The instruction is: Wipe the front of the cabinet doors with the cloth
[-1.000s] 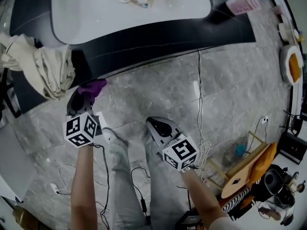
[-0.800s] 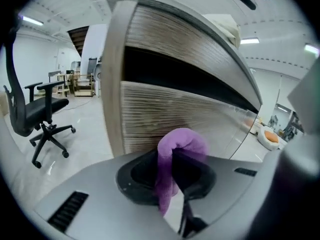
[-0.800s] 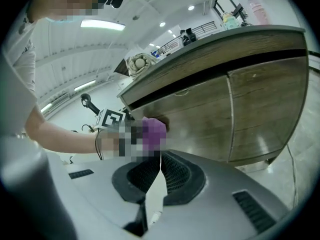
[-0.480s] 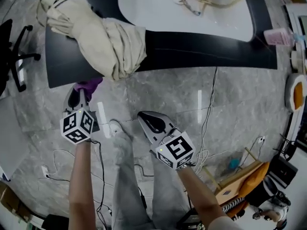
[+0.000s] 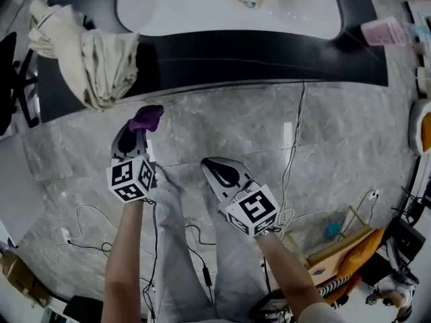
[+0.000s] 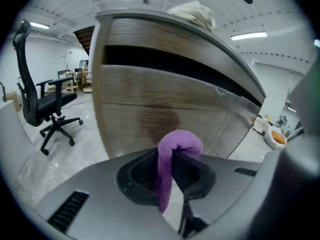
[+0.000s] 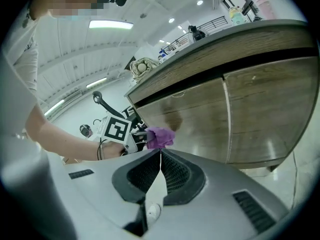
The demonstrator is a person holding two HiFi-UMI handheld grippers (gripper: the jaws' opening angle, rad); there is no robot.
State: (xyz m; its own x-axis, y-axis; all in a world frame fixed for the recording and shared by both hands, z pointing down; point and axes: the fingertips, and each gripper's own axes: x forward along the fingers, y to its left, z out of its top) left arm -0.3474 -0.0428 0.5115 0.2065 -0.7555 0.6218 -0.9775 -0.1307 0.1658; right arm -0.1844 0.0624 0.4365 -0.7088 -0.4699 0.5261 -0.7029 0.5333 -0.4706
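Observation:
A purple cloth (image 5: 146,118) is pinched in my left gripper (image 5: 138,132), which is shut on it. In the left gripper view the cloth (image 6: 175,149) folds over the jaws, right in front of the wooden cabinet door (image 6: 165,109), which has a darker damp patch (image 6: 159,121). Whether the cloth touches the door I cannot tell. My right gripper (image 5: 207,163) hangs lower right of the left one, shut and empty. From the right gripper (image 7: 160,152) view, the left gripper's marker cube (image 7: 117,130) and the cloth (image 7: 160,136) show beside the cabinet doors (image 7: 250,119).
A beige bundle of fabric (image 5: 94,52) lies on the dark countertop (image 5: 269,52) beside a white sink (image 5: 229,9). Cables (image 5: 289,180) trail over the marble floor. An office chair (image 6: 42,104) stands left of the cabinet. A wooden stool (image 5: 350,237) is at lower right.
The head camera has swung. My left gripper with the cloth has shifted a little right along the cabinet's foot. The right gripper has barely moved.

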